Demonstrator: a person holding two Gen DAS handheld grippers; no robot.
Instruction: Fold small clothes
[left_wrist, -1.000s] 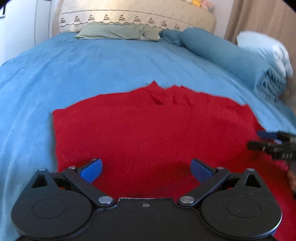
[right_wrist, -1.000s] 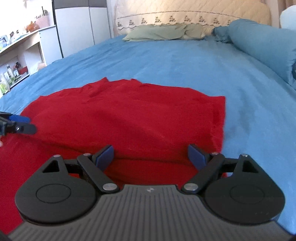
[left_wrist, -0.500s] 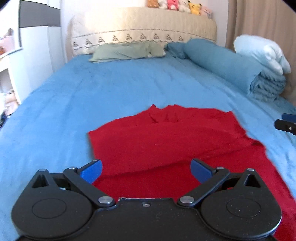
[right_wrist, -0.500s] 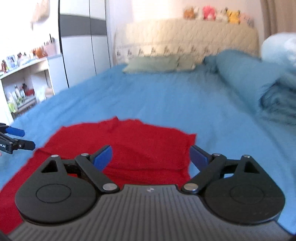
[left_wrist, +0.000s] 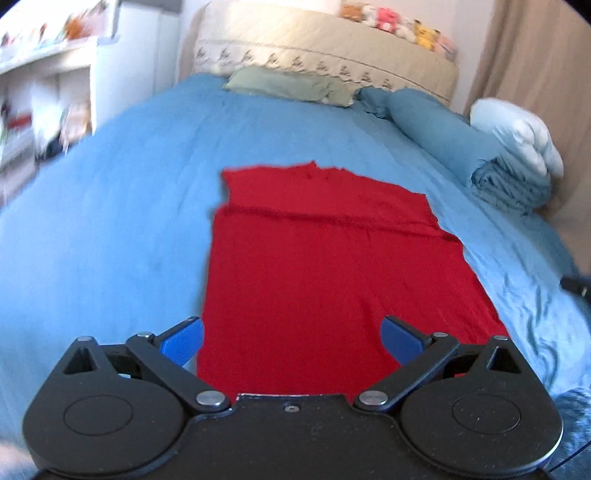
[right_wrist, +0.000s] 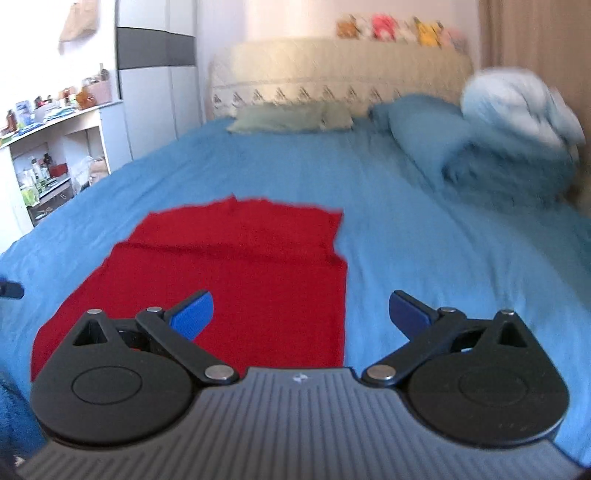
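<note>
Red garment (left_wrist: 332, 273) is lying flat on the blue bedspread (left_wrist: 122, 221), a fold seam running across its 12 o'clock end. Left gripper (left_wrist: 291, 341) is hovering at its 6 o'clock edge, jaws spread, empty. Right gripper (right_wrist: 301, 314) is likewise gaping wide, holding nothing, straddling the garment's 3 o'clock edge.

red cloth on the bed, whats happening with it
A person is folding a red garment spread on a blue bedspread, using handheld tongs in each hand. Right now neither is gripping it: the left tongs hover open over its near end, and the right tongs hover open above its right edge. One fold line already crosses the far part of the cloth.
</note>
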